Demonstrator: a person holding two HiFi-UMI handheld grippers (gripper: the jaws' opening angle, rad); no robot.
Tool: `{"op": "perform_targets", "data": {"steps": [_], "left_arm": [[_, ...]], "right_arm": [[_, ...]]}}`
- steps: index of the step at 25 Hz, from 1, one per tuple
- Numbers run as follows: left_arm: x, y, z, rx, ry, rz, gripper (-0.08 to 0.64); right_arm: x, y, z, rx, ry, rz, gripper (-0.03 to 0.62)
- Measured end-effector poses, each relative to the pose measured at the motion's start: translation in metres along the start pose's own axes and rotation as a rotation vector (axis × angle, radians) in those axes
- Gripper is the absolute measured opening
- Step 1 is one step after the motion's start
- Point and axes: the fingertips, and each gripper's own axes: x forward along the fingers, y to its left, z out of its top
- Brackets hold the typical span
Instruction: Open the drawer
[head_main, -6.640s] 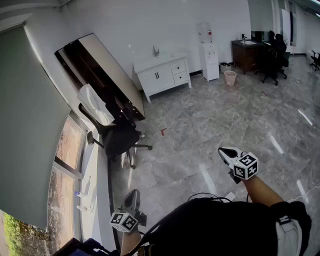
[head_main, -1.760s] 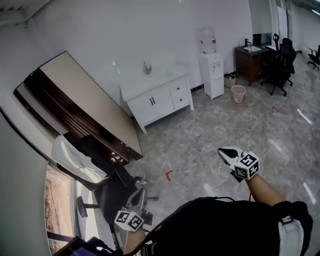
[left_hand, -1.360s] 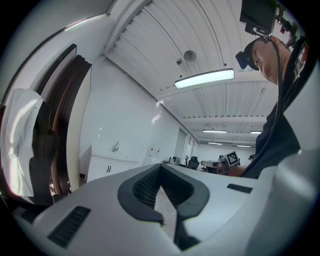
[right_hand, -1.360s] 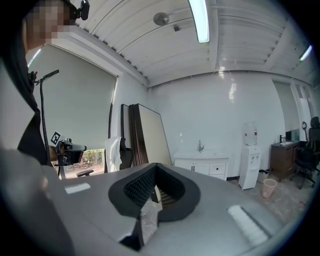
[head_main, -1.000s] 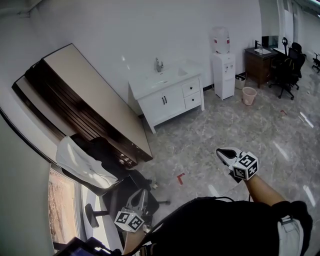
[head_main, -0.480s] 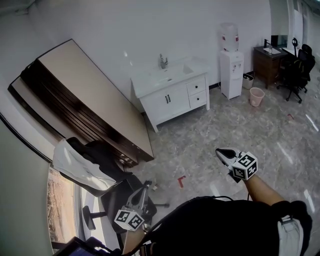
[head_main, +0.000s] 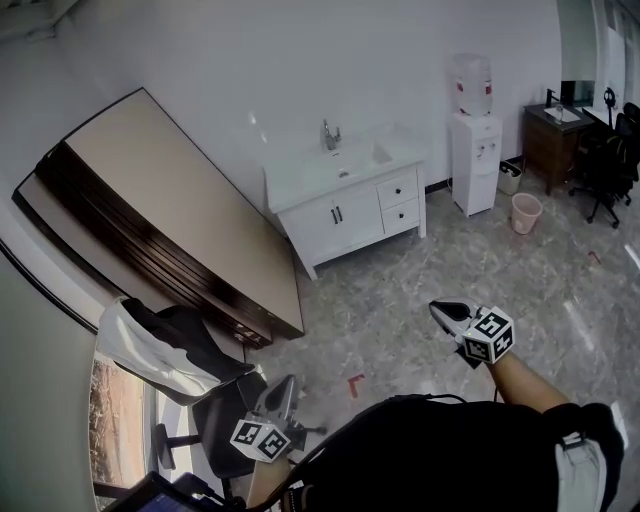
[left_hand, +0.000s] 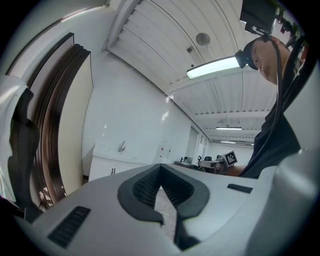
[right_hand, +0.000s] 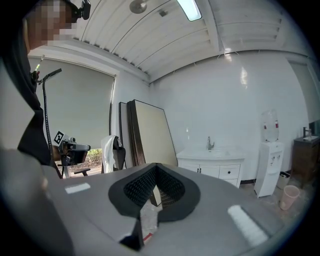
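A white vanity cabinet (head_main: 345, 200) with a sink and tap stands against the far wall. Its two small drawers (head_main: 399, 200) sit stacked at its right end, both closed; the right gripper view shows them (right_hand: 229, 172) too. My right gripper (head_main: 442, 308) hangs over the floor well short of the cabinet, pointing toward it, jaws shut and empty (right_hand: 156, 166). My left gripper (head_main: 285, 383) is low at my left side near a chair, also shut with nothing held (left_hand: 160, 166). In the left gripper view the cabinet (left_hand: 107, 167) is far off.
Large brown panels (head_main: 170, 220) lean on the wall at left. Beside my left gripper is an office chair with a white garment (head_main: 165, 345). A water dispenser (head_main: 473, 135), pink bin (head_main: 526, 212), dark desk (head_main: 560, 140) and black chair (head_main: 612, 165) stand at right. A red mark (head_main: 354, 384) lies on the tiled floor.
The whole view has shifted: the cabinet and water dispenser have slid right and look a little nearer. Both grippers have travelled with me and stay shut and empty.
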Motion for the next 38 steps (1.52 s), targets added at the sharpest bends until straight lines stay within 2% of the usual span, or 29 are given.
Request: {"op": "perform_targets", "data": {"steps": [7, 13, 18, 26, 32, 38], "left_arm": [[0.070, -0.015, -0.003, -0.007, 0.028, -0.009, -0.005], [0.110, 0.015, 0.007, -0.020, 0.049, -0.027, -0.005], [0.146, 0.057, 0.020, -0.035, 0.050, -0.089, -0.005], [0.192, 0.156, 0.054, -0.030, 0.067, -0.181, -0.005], [0.200, 0.227, 0.080, -0.018, 0.064, -0.189, -0.005], [0.211, 0.276, 0.092, -0.020, 0.057, -0.176, -0.005]], "right_arm": [[0.001, -0.073, -0.005, 0.030, 0.007, -0.014, -0.002], [0.030, -0.103, -0.005, 0.057, 0.029, -0.043, -0.002], [0.070, -0.113, 0.006, 0.042, 0.054, -0.076, -0.002], [0.165, -0.115, 0.040, 0.026, 0.049, -0.149, -0.002], [0.235, -0.103, 0.056, 0.018, 0.026, -0.158, -0.002], [0.284, -0.107, 0.060, 0.021, 0.030, -0.156, -0.002]]}}
